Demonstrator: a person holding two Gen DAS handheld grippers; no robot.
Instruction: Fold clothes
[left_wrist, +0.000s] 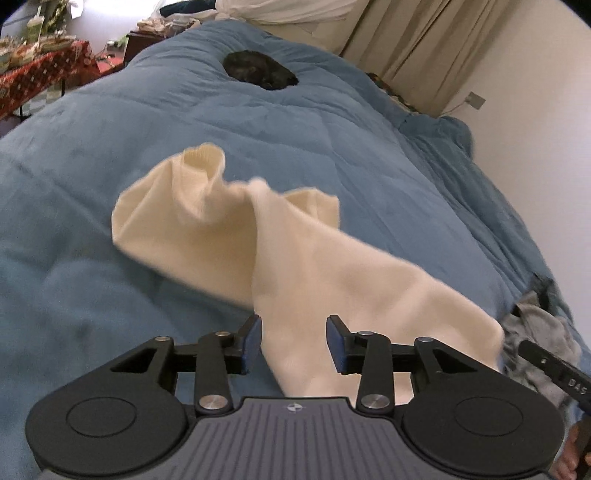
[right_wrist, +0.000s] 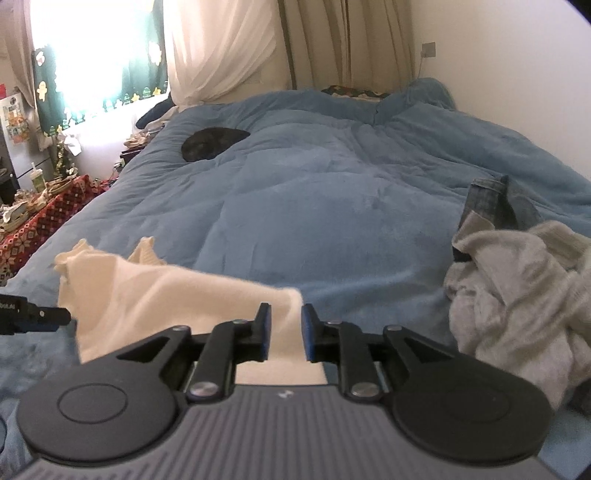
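Observation:
A cream knit garment (left_wrist: 207, 221) lies crumpled and blurred on the blue duvet (left_wrist: 92, 288). One end of it runs back under my left gripper (left_wrist: 293, 343). That gripper stands open: the cloth passes between its blue pads (left_wrist: 253, 343) and they do not press on it. In the right wrist view the same cream garment (right_wrist: 147, 295) stretches left from my right gripper (right_wrist: 286, 332). A corner of the cloth sits loose in the narrow gap between its parted pads. A black part of the right gripper's body shows at the lower right edge of the left wrist view.
A heap of grey clothes (right_wrist: 517, 295) with denim (right_wrist: 495, 203) behind it lies on the right side of the bed. A dark furry lump (right_wrist: 210, 144) rests far up the duvet. A cluttered table with a red patterned cloth (right_wrist: 48, 214) stands left of the bed. A wall runs along the right.

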